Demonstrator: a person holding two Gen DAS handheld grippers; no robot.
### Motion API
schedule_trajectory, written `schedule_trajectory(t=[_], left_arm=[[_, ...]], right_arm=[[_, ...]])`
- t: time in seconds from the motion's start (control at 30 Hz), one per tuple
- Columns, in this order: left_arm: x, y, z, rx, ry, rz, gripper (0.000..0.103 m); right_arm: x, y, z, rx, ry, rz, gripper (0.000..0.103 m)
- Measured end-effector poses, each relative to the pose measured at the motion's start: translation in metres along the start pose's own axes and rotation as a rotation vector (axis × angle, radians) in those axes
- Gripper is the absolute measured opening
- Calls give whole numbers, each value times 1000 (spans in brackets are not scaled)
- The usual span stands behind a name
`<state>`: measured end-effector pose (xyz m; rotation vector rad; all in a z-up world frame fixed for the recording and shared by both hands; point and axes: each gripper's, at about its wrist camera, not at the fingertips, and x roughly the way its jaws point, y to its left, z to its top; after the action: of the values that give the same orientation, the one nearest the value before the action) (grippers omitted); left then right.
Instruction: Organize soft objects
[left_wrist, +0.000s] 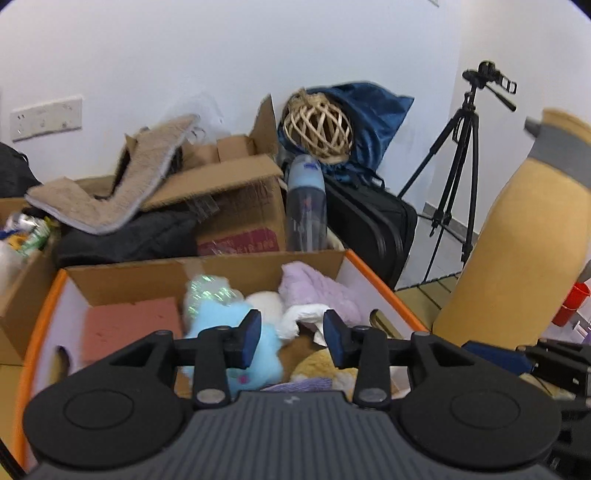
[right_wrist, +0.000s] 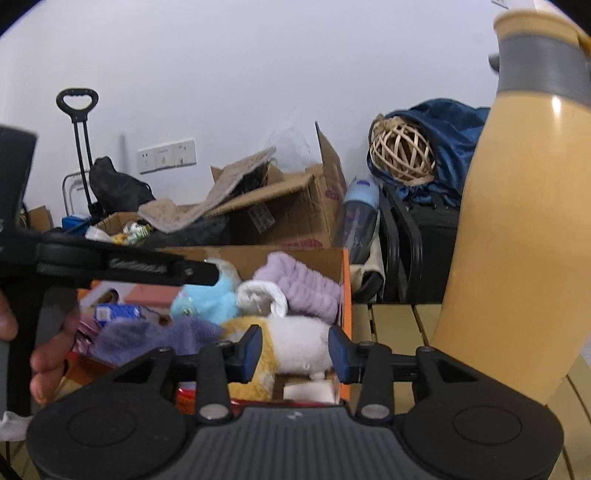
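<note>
An orange-rimmed cardboard box holds soft things: a light blue plush, a lilac towel, a white cloth, a pink sponge block and a yellow-and-white plush. My left gripper is open and empty above the box. My right gripper is open and empty just in front of the yellow-and-white plush. The right view also shows the box, the blue plush, the lilac towel, a purple cloth and the left gripper's body.
A tall tan vase stands right of the box on a slatted table. Behind are open cardboard boxes with a beige mat, a water bottle, a black case, a wicker ball and a tripod.
</note>
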<state>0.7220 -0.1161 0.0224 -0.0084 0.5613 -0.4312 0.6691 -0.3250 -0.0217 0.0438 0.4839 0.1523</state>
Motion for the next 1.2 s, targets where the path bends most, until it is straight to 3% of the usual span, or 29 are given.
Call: schedule_trajectory(t=[0.07, 0.13, 0.2, 0.27, 0.33, 0.4, 0.53, 0.77, 0.9, 1.07, 1.2], left_arm=[[-24, 5, 5, 1, -31, 18, 43], [-51, 12, 9, -5, -63, 37, 48], [-80, 22, 10, -15, -94, 75, 53], [-111, 34, 5, -34, -128, 131, 71], [-136, 42, 0, -38, -156, 199, 75], [-156, 46, -6, -38, -177, 247, 82], [-190, 38, -15, -3, -256, 311, 93], [-254, 16, -38, 1, -334, 305, 94], [-304, -3, -73, -21, -359, 300, 96], [-376, -46, -149, -15, -350, 313, 99], [-449, -82, -215, 30, -400, 295, 103]], right_arm=[[-14, 8, 11, -13, -20, 8, 39], [-27, 17, 23, -44, -28, 42, 48], [-35, 22, 36, -51, -23, 58, 50], [-46, 29, 45, -68, -36, 47, 52], [-58, 34, 50, -69, -65, 39, 74], [-69, 40, 52, -68, -109, 6, 87], [-85, 52, 51, -67, -132, -7, 88], [-146, 65, 43, -59, -191, -22, 88], [-203, 70, 16, -45, -216, -25, 88], [-287, 77, -52, -24, -217, -34, 88], [-363, 91, -114, -30, -225, -27, 88]])
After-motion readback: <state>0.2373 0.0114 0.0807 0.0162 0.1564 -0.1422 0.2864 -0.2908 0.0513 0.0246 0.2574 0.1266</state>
